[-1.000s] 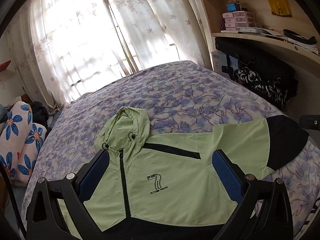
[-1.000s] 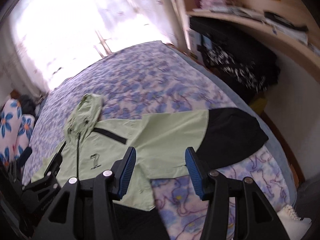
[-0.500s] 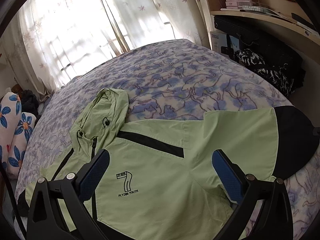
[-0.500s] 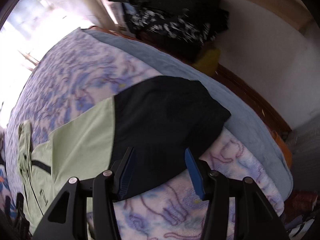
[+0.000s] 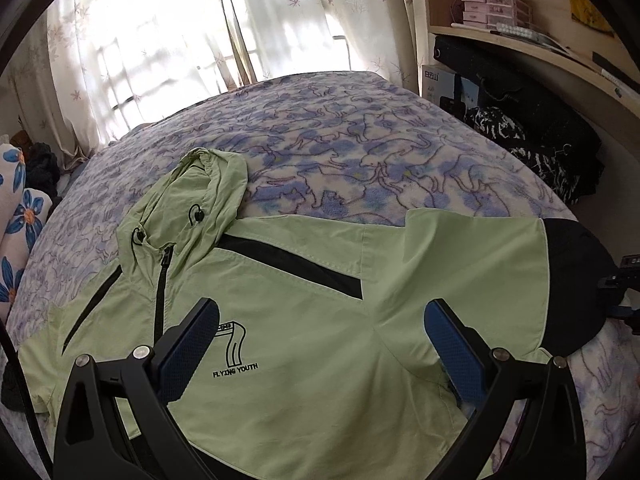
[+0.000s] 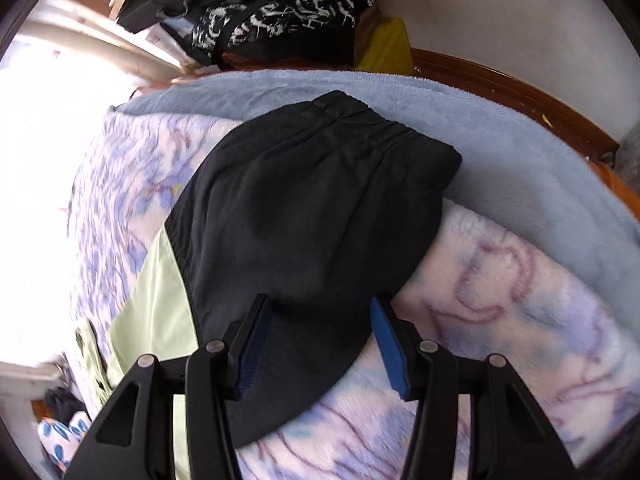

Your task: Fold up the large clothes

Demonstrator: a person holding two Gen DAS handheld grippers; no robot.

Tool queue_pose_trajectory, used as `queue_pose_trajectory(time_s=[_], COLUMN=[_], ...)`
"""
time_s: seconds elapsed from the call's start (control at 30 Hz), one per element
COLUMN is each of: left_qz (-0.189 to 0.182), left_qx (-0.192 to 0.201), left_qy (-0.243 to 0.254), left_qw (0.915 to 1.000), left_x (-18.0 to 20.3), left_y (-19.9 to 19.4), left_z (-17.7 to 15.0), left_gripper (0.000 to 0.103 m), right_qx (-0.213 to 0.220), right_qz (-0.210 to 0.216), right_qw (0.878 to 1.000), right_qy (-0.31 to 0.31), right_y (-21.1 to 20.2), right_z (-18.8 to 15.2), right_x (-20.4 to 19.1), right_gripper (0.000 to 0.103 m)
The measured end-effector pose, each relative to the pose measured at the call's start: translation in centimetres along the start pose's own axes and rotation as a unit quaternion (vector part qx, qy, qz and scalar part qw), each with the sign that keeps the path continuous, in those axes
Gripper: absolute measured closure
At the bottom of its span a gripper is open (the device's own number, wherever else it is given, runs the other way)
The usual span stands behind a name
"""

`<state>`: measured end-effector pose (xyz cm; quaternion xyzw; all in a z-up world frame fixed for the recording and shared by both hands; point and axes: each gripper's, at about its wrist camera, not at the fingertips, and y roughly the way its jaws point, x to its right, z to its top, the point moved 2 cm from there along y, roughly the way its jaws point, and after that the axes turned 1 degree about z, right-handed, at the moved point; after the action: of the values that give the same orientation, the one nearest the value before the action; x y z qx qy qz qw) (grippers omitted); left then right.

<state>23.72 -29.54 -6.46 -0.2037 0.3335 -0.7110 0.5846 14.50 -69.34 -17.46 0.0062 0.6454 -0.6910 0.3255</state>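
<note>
A light green hooded jacket [image 5: 304,320] lies flat, front up, on the bed, its hood [image 5: 200,192] toward the window. One sleeve stretches right and ends in a black part [image 5: 576,280] near the bed's edge. My left gripper [image 5: 320,344] hovers open above the chest, over the "7" logo [image 5: 234,344]. In the right wrist view the black sleeve end [image 6: 312,216] with its elastic cuff fills the middle. My right gripper [image 6: 320,344] stands open just over its near edge, nothing pinched between the blue pads. The right gripper's body [image 5: 624,292] shows at the left view's right edge.
The bed's purple patterned blanket [image 5: 360,136] has a light blue layer [image 6: 520,152] and a wooden bed frame [image 6: 520,88] on the sleeve side. Dark bags [image 5: 532,120] and shelves stand beside it. Flowered pillows [image 5: 20,224] lie left; curtains [image 5: 160,40] hang behind.
Both grippers have sunk toward the jacket. The right one swung right and rolled, from a view over the whole jacket to a close view of the black sleeve end. Jaws stayed open.
</note>
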Motion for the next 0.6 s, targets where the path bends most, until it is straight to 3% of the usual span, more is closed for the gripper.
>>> queue_pose_trajectory(time_s=[0.03, 0.17, 0.27, 0.4, 0.5, 0.6], left_qz=[-0.005, -0.013, -0.027, -0.035, -0.040, -0.030], left_qx=[0.004, 0.022, 0.026, 0.037, 0.048, 0.068], left_qy=[-0.003, -0.007, -0.016, -0.027, -0.029, -0.028], left_qw=[1.0000, 0.9996, 0.9991, 0.9983, 0.9976, 0.9968], left_x=[-0.2, -1.0, -1.7, -2.8, -3.8, -5.3], left_y=[-0.5, -2.3, -3.6, -5.4, -6.8, -8.2], left_z=[-0.1, -0.1, -0.1, -0.2, -0.4, -1.0], left_gripper=[0.001, 0.001, 0.001, 0.001, 0.001, 0.001], right_qx=[0.012, 0.049, 0.112, 0.165, 0.169, 0.148], right_qz=[-0.004, -0.003, 0.009, 0.081, 0.138, 0.190], right_qw=[1.000, 0.998, 0.988, 0.961, 0.929, 0.887], right_qy=[-0.005, -0.049, -0.103, -0.209, -0.300, -0.395], right_y=[0.0, -0.5, -3.2, -7.9, -10.6, -12.1], right_z=[-0.1, -0.1, -1.1, -4.5, -9.3, -15.8], right_x=[-0.2, -1.7, -4.2, -10.7, -16.3, -21.7], right_gripper=[0.057, 0.100, 0.100, 0.100, 0.100, 0.100])
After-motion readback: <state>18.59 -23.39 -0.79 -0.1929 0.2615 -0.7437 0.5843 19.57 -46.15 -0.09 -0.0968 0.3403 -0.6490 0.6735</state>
